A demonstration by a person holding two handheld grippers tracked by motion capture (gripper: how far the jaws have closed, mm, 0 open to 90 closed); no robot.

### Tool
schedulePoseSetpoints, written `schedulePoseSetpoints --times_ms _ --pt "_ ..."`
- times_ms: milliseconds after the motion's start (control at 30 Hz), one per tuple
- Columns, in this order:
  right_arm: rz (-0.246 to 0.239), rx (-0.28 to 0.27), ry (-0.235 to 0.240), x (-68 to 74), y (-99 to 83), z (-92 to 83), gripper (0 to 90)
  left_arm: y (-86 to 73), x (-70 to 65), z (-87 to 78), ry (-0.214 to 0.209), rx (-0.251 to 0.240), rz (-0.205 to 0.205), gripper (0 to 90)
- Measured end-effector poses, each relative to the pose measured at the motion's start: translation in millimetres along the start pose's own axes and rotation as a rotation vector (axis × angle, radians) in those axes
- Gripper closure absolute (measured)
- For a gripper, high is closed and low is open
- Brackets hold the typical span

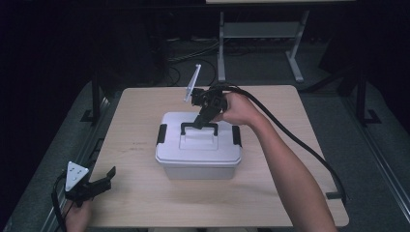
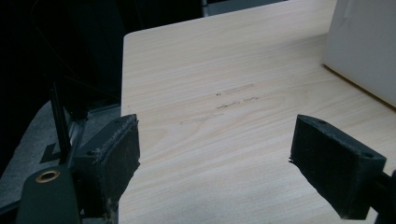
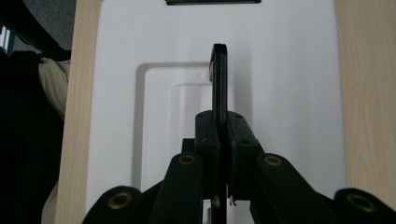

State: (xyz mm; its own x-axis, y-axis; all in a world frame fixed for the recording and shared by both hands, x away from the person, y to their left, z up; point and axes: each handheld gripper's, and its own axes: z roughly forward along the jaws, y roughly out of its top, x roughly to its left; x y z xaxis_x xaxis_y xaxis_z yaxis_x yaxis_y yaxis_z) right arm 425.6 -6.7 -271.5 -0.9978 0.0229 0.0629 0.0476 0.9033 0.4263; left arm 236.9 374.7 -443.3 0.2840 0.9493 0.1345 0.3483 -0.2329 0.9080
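- Handle (image 1: 198, 126) of the white storage box (image 1: 198, 157): black, raised off the lid, clamped between the pads of the right gripper (image 1: 202, 122). In the right gripper view the handle (image 3: 219, 79) stands edge-on as a thin black bar running up from the closed pads of the right gripper (image 3: 219, 128).
- Right gripper: jaws pressed together on the handle, no gap visible at the pads. It slants down to the handle from the far right side of the box. The person's right hand (image 1: 237, 110) holds its body, the forearm coming in from the lower right. A thick black cable (image 1: 290, 135) trails off over the right of the bench, and a grey plate (image 1: 192, 83) stands tilted on top.
- Box: sits near the middle of the bench (image 1: 130, 145), lid on, with a black latch (image 1: 161, 134) at the left end and another (image 1: 236, 136) at the right end. In the right gripper view the white lid (image 3: 280, 93) shows a shallow rectangular recess under the handle.
- Left gripper (image 1: 107, 180): well apart from the box, at the near left corner of the bench, held by the person's left hand (image 1: 77, 215). In the left gripper view its jaws stand wide apart, nothing between them, with bare bench wood (image 2: 224, 107) showing in the gap of the left gripper (image 2: 215, 149). A corner of the box (image 2: 364, 46) appears at the upper right of that view.
- Bench: light wood, faint scuff marks (image 2: 233, 102) on the surface ahead of the left gripper.
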Motion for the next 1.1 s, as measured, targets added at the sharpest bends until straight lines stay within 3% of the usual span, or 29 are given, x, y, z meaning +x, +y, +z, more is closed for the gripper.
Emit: schedulePoseSetpoints --times_ms 767,1100 --pt "0.01 -0.004 0.017 -2.7 0.1 6.0 84.3 -0.2 0.1 -0.5 0.001 -0.002 -0.01 14.9" --pt "0.027 -0.002 0.023 -4.1 -2.9 8.6 80.2 -0.1 -0.2 0.1 -0.002 0.0 -0.007 14.9"
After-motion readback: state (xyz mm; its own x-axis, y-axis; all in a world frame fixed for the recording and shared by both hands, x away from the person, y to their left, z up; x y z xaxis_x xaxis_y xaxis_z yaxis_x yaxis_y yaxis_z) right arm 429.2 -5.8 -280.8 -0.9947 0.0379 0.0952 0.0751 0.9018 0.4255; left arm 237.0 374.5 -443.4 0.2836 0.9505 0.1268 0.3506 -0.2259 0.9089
